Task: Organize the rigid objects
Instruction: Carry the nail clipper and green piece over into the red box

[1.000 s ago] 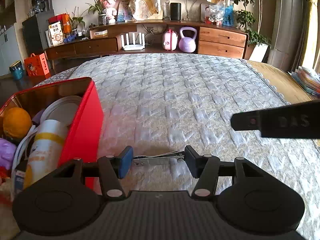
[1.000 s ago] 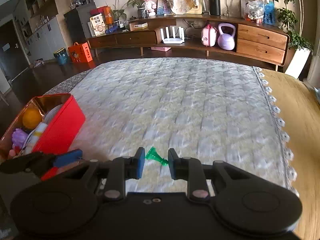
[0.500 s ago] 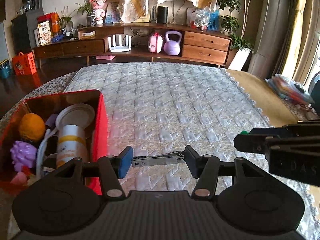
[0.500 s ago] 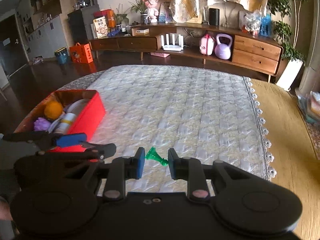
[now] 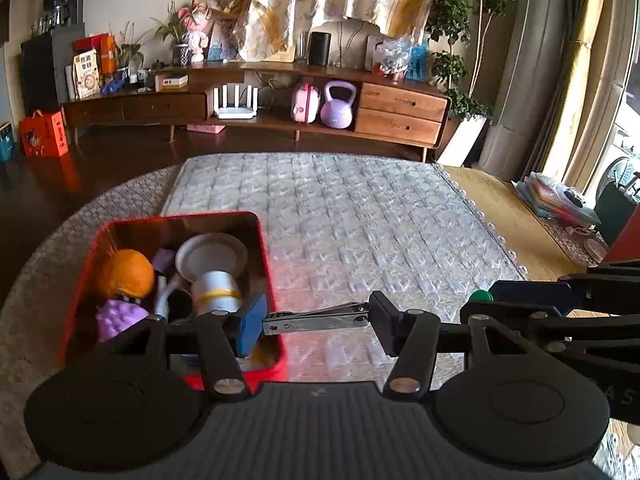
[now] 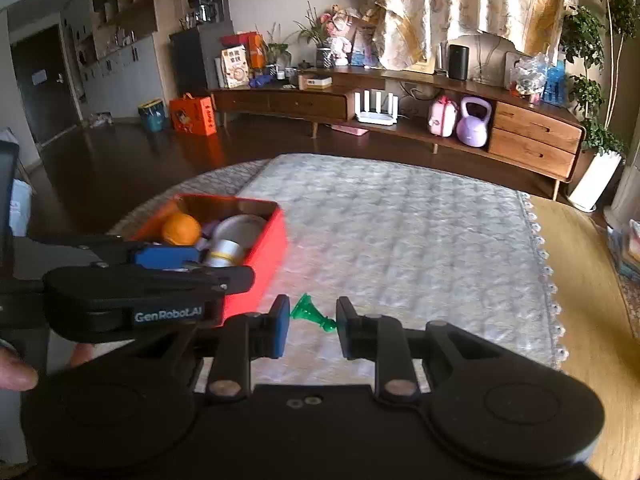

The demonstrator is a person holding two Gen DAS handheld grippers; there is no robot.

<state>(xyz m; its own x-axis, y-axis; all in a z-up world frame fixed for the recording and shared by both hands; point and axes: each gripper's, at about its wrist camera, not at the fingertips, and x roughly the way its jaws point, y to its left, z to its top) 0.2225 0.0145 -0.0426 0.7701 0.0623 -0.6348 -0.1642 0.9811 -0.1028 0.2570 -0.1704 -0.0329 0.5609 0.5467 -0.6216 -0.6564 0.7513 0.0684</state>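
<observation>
Transport step of the sorting task. Left tool (image 5: 316, 320) grips a flat silver metal nail clipper (image 5: 316, 319) lengthwise between its pads, just beside the right wall of the red rectangular tin box (image 5: 270, 264), above the quilted pale mat (image 5: 380, 232). Right tool (image 6: 312, 322) is clenched on a small green translucent plastic pawn-shaped piece (image 6: 310, 314), near the same box on its right side. Inside the box lie an orange ball (image 5: 126, 274), a purple knobbly toy (image 5: 120, 316) and a white cylindrical container with a yellow band (image 5: 216, 280). Judged next move: carry each tool over the box opening, lower it clear of the rim, then release; the crowded interior calls for choosing a free gap.
</observation>
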